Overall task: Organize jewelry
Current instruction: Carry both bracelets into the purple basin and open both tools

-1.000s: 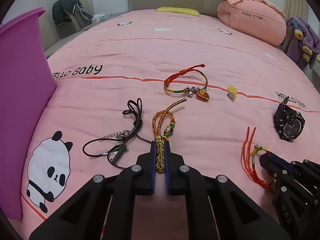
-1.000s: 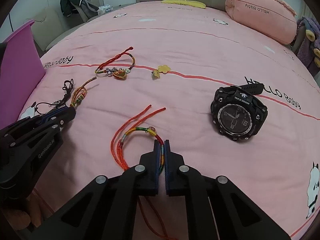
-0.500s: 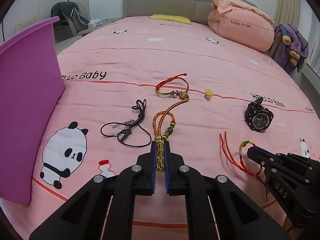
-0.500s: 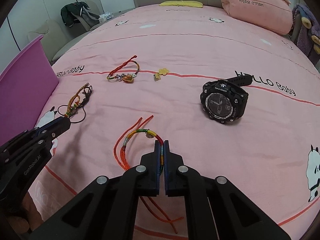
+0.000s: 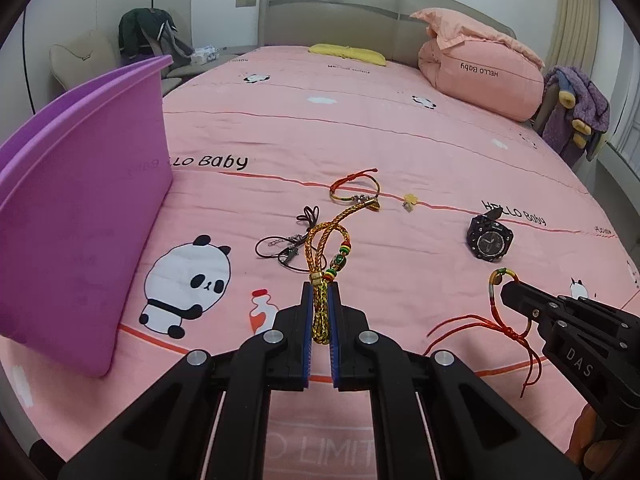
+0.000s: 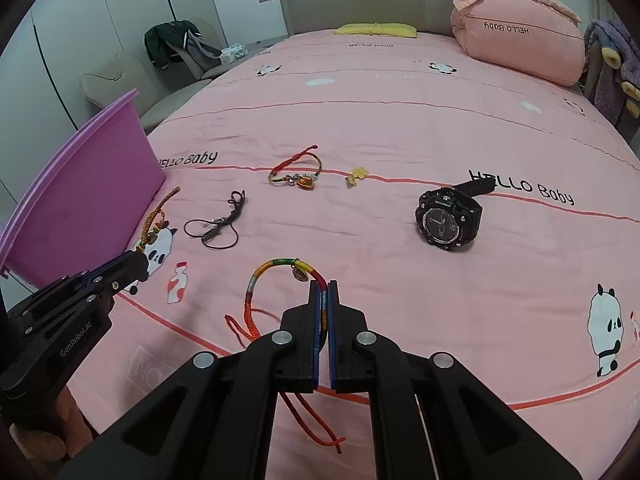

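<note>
Gold braided bracelet [image 5: 321,276] pointing away, left claw [image 5: 320,300] clamped

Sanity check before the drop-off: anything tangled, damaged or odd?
Nothing stands out. Each hand-held gripper holds one bracelet cleanly: left the gold cord, right the rainbow one. Watch and black necklace lie separately.
</note>
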`<state>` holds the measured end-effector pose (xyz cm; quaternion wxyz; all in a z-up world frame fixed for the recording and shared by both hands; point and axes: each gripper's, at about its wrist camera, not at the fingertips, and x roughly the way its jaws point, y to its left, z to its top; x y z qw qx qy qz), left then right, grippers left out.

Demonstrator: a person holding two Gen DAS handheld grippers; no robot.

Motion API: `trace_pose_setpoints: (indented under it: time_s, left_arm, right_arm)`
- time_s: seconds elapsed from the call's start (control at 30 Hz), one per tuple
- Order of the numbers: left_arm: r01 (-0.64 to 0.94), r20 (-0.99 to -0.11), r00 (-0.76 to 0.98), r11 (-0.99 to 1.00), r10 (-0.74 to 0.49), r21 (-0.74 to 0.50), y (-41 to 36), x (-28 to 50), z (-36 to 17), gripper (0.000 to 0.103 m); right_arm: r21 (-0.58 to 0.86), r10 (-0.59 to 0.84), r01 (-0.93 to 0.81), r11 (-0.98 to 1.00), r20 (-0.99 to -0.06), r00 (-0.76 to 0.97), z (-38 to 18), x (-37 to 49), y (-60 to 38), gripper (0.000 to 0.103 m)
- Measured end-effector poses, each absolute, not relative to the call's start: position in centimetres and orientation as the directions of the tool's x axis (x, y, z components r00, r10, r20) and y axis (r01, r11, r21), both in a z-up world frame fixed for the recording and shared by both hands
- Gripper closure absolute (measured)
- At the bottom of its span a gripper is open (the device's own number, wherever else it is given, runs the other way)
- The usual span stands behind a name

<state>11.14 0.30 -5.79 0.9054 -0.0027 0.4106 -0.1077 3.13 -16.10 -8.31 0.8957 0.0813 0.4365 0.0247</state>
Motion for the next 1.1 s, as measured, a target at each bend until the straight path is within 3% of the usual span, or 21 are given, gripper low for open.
trace_pose_setpoints:
  time_s: [0.6, 1.1]
  left_arm:
    - [0.145, -0.658, 0.726, 0.980, -0.199, -0.136, 8.0, 7.2, 1.9, 0.096]
    - [-0.015, -0.610, 0.790, 0.992, -0.065, -0.124, 18.5, 9.1, 6.1, 0.096]
  right_arm:
    - [0.201, 0.220, -0.107, 0.974, -0.701, 0.678, -0.3, 1.2, -8.2, 0.100]
    - [0.242, 0.384, -0.298, 0.923, -0.613, 0.690, 5.6, 5.8, 2.0, 0.100]
